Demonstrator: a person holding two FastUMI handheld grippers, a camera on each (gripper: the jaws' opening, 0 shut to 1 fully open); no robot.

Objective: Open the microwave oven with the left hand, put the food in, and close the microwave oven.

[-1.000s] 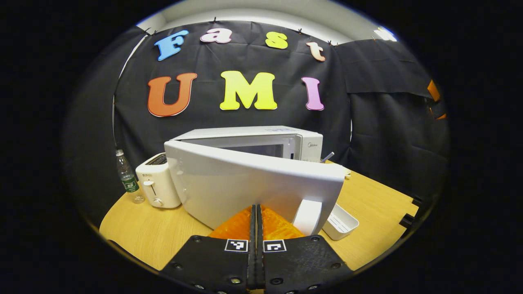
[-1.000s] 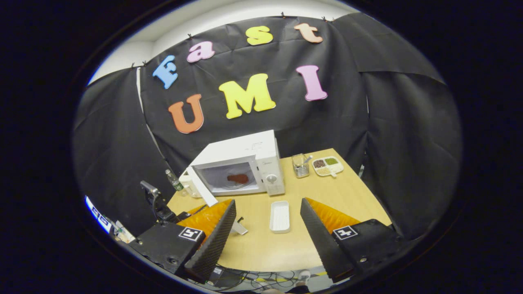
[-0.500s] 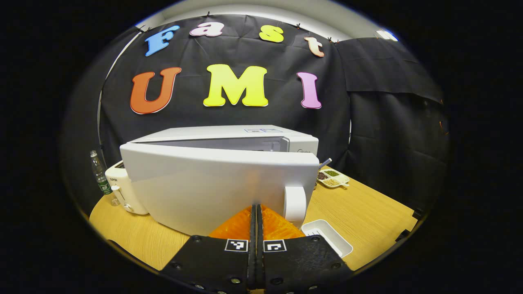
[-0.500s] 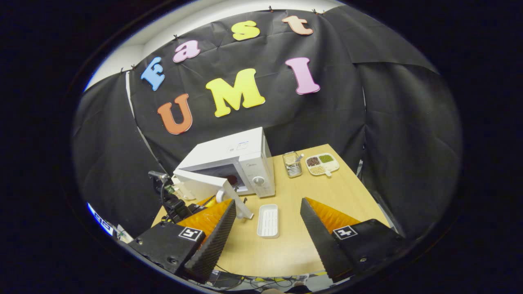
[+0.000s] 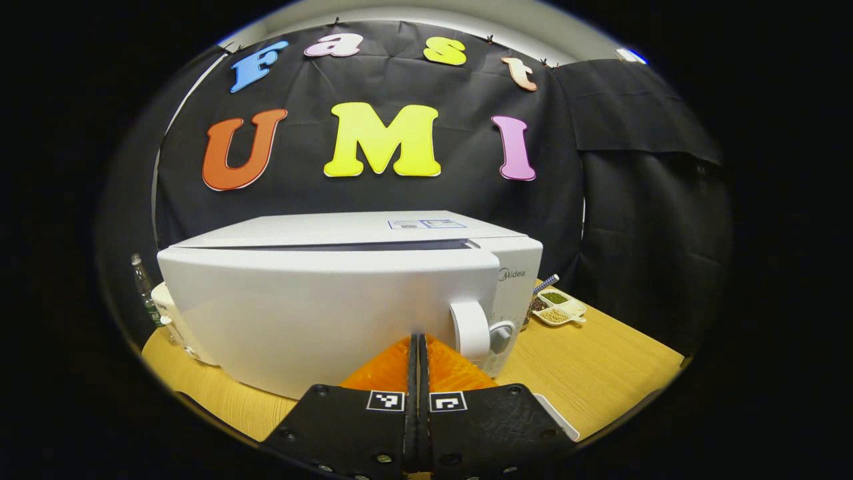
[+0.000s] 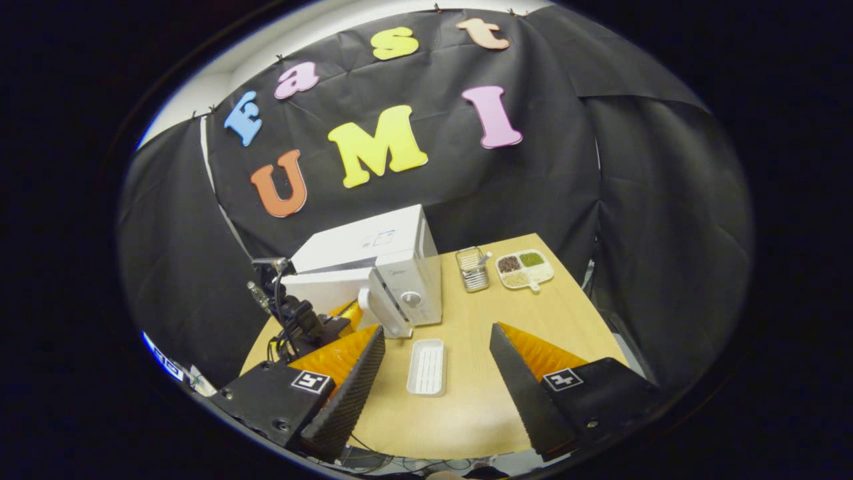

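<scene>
Since a second ago the microwave door (image 5: 320,313) has swung from well open to almost shut, with only a thin dark gap left along its top edge, and the food on the turntable has gone out of sight behind it.

Left gripper view: the left gripper (image 5: 418,347) has its two fingers pressed together with nothing between them, tips right against the lower front of the door, just beside the curved white handle (image 5: 470,328). The microwave (image 5: 373,230) blocks most of what lies beyond it. To its right stands the control panel with a round knob (image 5: 501,332). Past the right corner, on the wooden table (image 5: 600,363), sits a divided dish of beans and grains (image 5: 558,308). On the far left a toaster (image 5: 172,320) and a plastic bottle (image 5: 141,287) peek out from behind the door. The corner of a white tray (image 5: 556,419) lies low on the right.

Right gripper view: the right gripper (image 6: 433,373) is held wide apart and empty, high above the near edge of the table (image 6: 520,320). Between its fingers lies the white tray (image 6: 426,367), empty, just in front of the microwave (image 6: 373,267). The left gripper (image 6: 346,312) touches the door (image 6: 333,293), a cabled rig behind it. A wire holder (image 6: 472,270) and the divided dish (image 6: 524,269) stand to the right of the microwave, apart from it.
</scene>
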